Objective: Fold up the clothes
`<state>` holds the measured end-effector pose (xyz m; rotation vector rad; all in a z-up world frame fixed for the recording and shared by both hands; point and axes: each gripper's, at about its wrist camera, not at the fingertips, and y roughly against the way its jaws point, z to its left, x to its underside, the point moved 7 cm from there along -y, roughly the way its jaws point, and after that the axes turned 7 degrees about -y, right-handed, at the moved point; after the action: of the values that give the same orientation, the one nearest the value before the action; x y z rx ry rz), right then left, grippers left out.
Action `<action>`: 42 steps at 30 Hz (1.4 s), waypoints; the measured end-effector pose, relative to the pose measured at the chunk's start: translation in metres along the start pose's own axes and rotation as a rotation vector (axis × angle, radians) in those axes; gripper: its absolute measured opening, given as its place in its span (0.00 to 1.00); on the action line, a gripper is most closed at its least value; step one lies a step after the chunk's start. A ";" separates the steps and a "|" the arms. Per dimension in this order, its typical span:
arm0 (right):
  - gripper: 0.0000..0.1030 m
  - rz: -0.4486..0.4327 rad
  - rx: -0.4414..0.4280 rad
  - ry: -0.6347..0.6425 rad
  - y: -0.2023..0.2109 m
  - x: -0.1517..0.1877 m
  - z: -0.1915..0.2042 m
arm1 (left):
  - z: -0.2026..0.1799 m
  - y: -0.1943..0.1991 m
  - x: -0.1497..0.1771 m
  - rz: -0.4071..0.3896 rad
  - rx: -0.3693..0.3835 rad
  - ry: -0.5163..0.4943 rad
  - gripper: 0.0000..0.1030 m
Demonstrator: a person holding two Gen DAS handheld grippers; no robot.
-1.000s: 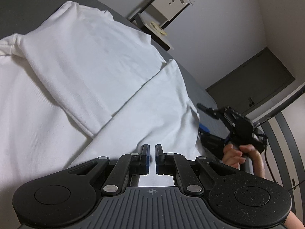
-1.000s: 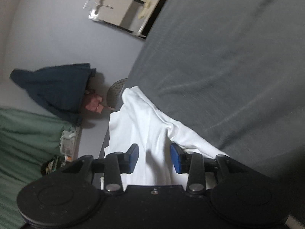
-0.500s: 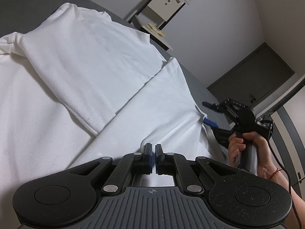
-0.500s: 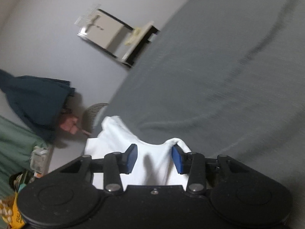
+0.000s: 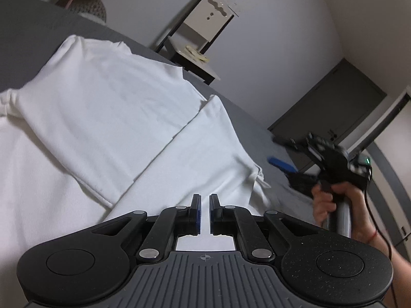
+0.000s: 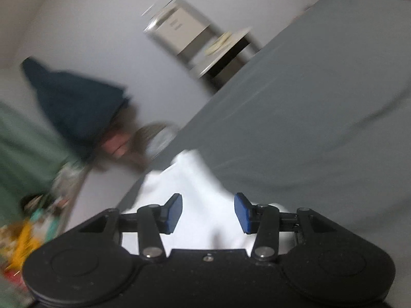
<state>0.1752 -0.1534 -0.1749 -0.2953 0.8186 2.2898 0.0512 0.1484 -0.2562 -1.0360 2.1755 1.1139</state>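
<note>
On grey bed point(image 5: 30, 30) | white shirt point(image 5: 108, 107) half-folded | right tool point(image 6: 208, 211) opening, empty

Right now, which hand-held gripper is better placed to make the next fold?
Left. The left hand-held gripper is shut low over the white garment. The right hand-held gripper has just been opening and hangs clear of the cloth.

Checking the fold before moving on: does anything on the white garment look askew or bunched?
Mostly tidy: the white cotton garment lies flat on the grey bed cover, sleeve folded across it. Only its corner nearest the right gripper is bunched into small wrinkles.
</note>
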 end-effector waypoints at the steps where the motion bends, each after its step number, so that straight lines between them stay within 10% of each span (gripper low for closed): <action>1: 0.44 0.042 0.000 0.008 -0.010 0.003 0.000 | 0.000 -0.001 0.000 0.008 -0.011 -0.011 0.04; 9: 0.34 0.047 0.150 0.052 -0.020 -0.002 -0.030 | 0.008 -0.003 0.000 0.036 -0.071 -0.019 0.04; 12: 0.57 0.012 0.188 0.118 -0.007 -0.004 -0.025 | 0.009 0.002 -0.007 -0.003 -0.078 -0.001 0.04; 25: 0.59 0.102 0.262 0.746 -0.114 -0.017 0.106 | 0.066 0.048 -0.054 -0.243 -0.329 0.038 0.04; 32: 0.58 0.161 0.329 0.605 -0.171 -0.044 0.096 | 0.113 0.066 -0.072 -0.242 -0.498 0.129 0.04; 36: 0.58 0.206 0.291 0.501 -0.180 -0.056 0.085 | 0.129 0.065 -0.103 -0.234 -0.614 0.006 0.04; 42: 0.58 0.272 0.289 0.557 -0.187 -0.054 0.079 | 0.149 0.022 -0.155 -0.103 -0.474 -0.136 0.04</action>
<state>0.3416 -0.0248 -0.1801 -0.7453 1.5333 2.3160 0.1375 0.3430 -0.2211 -1.2078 1.7686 1.6439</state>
